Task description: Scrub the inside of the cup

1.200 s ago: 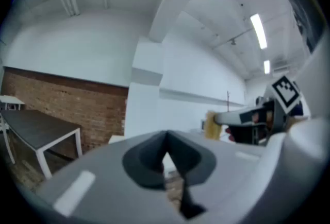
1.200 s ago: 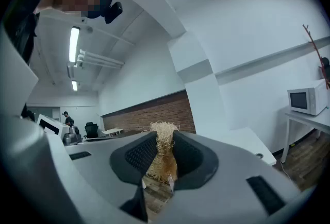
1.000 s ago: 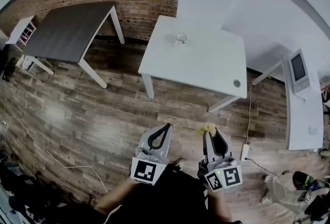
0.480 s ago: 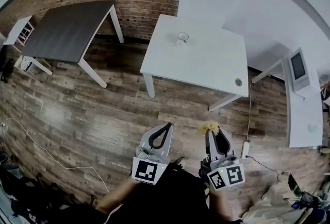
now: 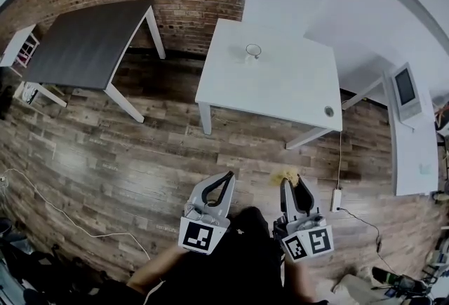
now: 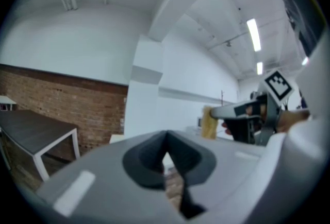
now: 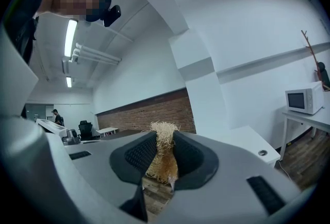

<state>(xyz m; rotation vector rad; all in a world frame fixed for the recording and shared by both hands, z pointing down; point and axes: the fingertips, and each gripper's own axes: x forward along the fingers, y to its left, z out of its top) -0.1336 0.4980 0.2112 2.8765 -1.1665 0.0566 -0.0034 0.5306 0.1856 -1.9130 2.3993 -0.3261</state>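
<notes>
The cup (image 5: 253, 51) stands on the far part of the white tabletop (image 5: 280, 97), well apart from both grippers. It lies ahead of them across the wooden floor (image 5: 140, 156), between their two lines and slightly toward the left one. The left gripper (image 5: 227, 176) has its jaws together on nothing, so it is probably the one to steady the cup. The right gripper (image 5: 290, 180) has its jaws clamped on a straw-coloured fibrous scrubber (image 7: 162, 158) meant for the cup's mouth.
</notes>
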